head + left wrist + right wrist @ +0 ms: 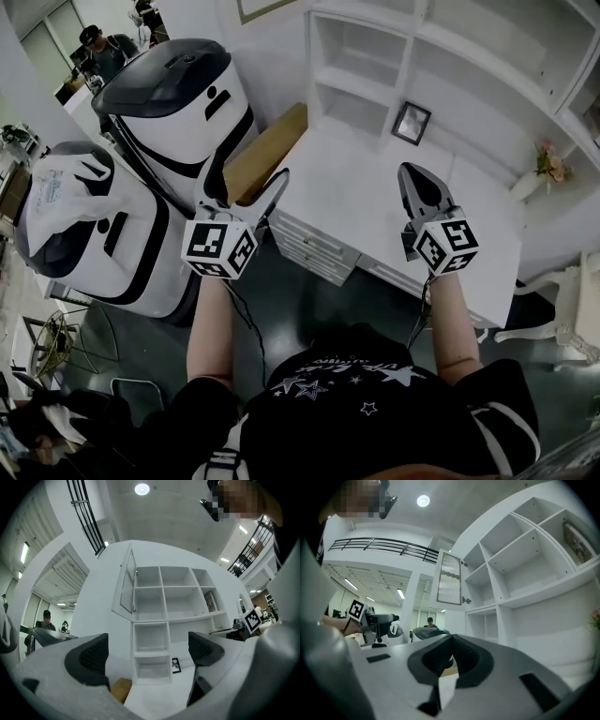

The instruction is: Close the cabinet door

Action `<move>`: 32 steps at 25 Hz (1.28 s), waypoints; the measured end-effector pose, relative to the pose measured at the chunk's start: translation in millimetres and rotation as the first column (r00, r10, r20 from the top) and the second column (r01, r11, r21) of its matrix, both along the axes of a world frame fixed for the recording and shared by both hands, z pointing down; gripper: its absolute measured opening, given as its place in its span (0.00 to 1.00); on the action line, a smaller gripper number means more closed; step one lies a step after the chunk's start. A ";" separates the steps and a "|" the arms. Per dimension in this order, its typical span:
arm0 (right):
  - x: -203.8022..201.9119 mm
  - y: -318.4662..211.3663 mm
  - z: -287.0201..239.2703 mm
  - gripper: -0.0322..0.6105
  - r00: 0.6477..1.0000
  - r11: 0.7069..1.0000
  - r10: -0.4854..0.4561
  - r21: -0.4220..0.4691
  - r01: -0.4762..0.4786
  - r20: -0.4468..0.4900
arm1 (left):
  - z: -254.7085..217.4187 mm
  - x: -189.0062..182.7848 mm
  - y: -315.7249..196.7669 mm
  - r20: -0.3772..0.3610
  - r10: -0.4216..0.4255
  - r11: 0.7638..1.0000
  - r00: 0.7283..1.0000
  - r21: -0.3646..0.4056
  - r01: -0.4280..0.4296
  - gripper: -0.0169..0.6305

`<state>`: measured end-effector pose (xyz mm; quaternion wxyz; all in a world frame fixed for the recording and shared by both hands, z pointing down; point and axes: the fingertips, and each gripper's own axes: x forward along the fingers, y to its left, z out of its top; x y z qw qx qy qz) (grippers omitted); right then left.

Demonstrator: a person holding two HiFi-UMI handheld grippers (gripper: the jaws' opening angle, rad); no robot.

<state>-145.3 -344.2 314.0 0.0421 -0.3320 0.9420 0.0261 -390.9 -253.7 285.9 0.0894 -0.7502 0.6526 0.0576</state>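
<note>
The cabinet door [127, 585], a white-framed glass panel, stands swung out to the left of the white shelf unit [164, 602]. In the right gripper view the same door [451, 583] shows ribbed glass and a small knob [467, 600] at its lower right. My left gripper [147, 653] is open with nothing between its dark pads [89, 659], pointing at the shelves from a distance. My right gripper [450, 660] is shut and empty. In the head view both hover over the white desk top [356, 202], left gripper [246, 187] and right gripper [417, 183], well short of the shelves.
Two large white-and-black machines [178, 94] [84, 225] stand to the left. A brown box [267, 150] sits beside the desk. A small picture frame [411, 122] and flowers [551, 164] rest on the desk; drawers [314, 248] face me. A white chair [562, 309] is at the right.
</note>
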 end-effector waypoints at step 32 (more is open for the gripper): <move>-104.1 -185.7 -45.4 0.06 0.963 0.966 -0.256 0.054 0.252 0.084 | -100.9 -85.8 -182.4 0.055 -0.184 0.979 0.981 0.099 0.178 0.83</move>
